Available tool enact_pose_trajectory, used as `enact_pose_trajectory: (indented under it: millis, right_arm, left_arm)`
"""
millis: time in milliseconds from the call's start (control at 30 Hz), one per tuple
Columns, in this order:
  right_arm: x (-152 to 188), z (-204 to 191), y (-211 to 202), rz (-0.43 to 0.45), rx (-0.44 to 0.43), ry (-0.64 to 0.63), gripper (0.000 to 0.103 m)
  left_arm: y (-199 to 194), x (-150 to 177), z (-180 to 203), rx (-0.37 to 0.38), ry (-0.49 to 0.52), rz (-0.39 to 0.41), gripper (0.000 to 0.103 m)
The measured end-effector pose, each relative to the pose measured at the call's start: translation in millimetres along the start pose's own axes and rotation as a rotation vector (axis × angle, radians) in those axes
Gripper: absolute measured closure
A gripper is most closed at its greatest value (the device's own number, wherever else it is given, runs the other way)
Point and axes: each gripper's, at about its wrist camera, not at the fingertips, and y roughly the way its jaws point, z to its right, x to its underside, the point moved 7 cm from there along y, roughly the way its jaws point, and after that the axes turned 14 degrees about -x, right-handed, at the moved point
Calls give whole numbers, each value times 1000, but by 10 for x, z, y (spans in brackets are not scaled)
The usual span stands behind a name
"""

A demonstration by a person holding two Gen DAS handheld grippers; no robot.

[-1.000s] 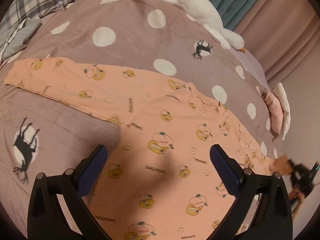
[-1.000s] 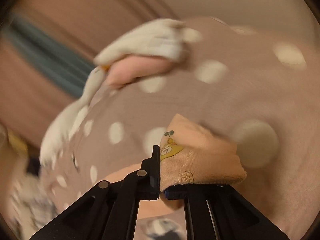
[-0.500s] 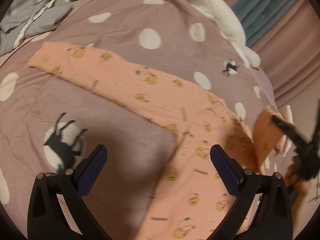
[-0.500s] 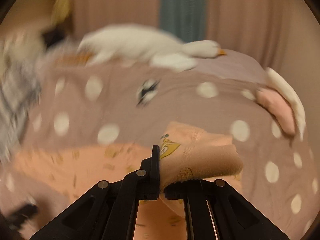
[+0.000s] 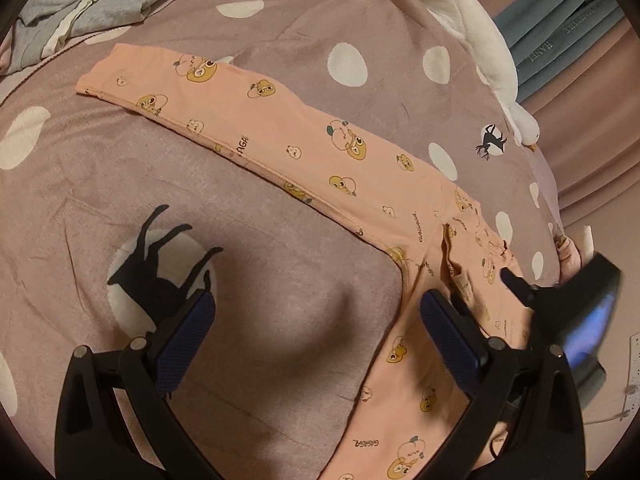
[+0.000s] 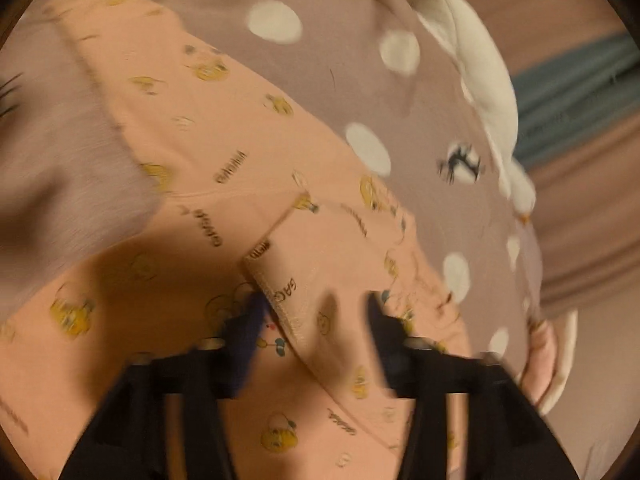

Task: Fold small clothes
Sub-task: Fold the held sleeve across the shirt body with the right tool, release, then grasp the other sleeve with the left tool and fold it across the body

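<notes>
A peach long-sleeved top printed with yellow cartoon figures lies flat on a mauve dotted bedspread. One sleeve stretches to the upper left. My left gripper hovers open over the bedspread beside the top's armpit, with nothing between its blue pads. The other sleeve is folded across the body, and its cuff lies loose between the fingers of my right gripper. Those jaws are opening and neither pad presses on the cloth. The view there is blurred. In the left wrist view the right gripper's black body shows at the right edge.
A white goose plush lies along the bed's far side. Grey clothes are heaped at the upper left. A pink and white cushion sits at the right edge. Curtains hang behind the bed.
My right gripper swung the sleeve cuff in over the top's body and its jaws parted, letting the cuff go. My left gripper drifted off the body toward the bedspread under the outstretched sleeve.
</notes>
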Motion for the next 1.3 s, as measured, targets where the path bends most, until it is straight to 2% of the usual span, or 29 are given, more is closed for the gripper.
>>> enact_pose_trajectory:
  millis: [33, 100, 167, 233, 267, 300, 367, 467, 600, 700, 767, 867, 967, 1000, 1133, 1233, 1267, 1300]
  right_arm:
    - [-18, 52, -94, 29, -51, 39, 44]
    - [-27, 226, -301, 114, -221, 178, 44]
    - [29, 575, -483, 237, -415, 416, 44]
    - [135, 839, -485, 303, -535, 625, 44]
    - [191, 922, -436, 313, -566, 699, 46]
    - [240, 976, -362, 312, -574, 755, 49]
    - [273, 918, -158, 272, -568, 795, 74]
    - [156, 703, 104, 239, -588, 787, 87]
    - [-206, 307, 324, 287, -611, 733, 89]
    - [-272, 53, 532, 218, -571, 655, 89]
    - [-346, 26, 470, 227, -548, 619, 89]
    - [-381, 81, 258, 270, -603, 643, 89]
    - [-307, 155, 49, 334, -626, 664, 89]
    - [-290, 165, -8, 354, -638, 673, 89]
    - [-114, 197, -153, 402, -669, 710, 89]
    - [146, 258, -217, 417, -685, 743, 89]
    - [184, 268, -225, 412, -692, 752, 89]
    - [238, 277, -222, 411, -690, 759, 89]
  left_arm:
    - [-9, -1, -8, 7, -4, 2, 1]
    - [-30, -20, -44, 17, -21, 12, 1]
    - [-33, -46, -108, 24, -50, 17, 1]
    - [-6, -81, -183, 36, -91, 10, 1]
    - [13, -94, -229, 39, -112, 2, 1]
    - [38, -113, -264, 45, -131, -5, 1]
    - [67, -150, -357, 47, -164, -10, 2]
    - [100, -215, -463, 68, -202, -12, 2]
    - [121, -327, -584, 105, -262, -1, 2]
    - [132, -463, -717, 146, -341, 8, 2]
    - [124, -584, -818, 183, -395, 26, 3]
    - [138, -783, -1005, 198, -458, 68, 5]
    - [276, -948, -1217, 233, -534, 64, 11]
    - [320, -1002, -1282, 239, -557, 62, 17]
    - [359, -1228, -1371, 269, -593, 98, 20]
    - [416, -1343, -1420, 249, -616, 104, 32]
    - [431, -1362, -1428, 234, -620, 104, 43]
    - [443, -1377, -1433, 212, -614, 103, 65]
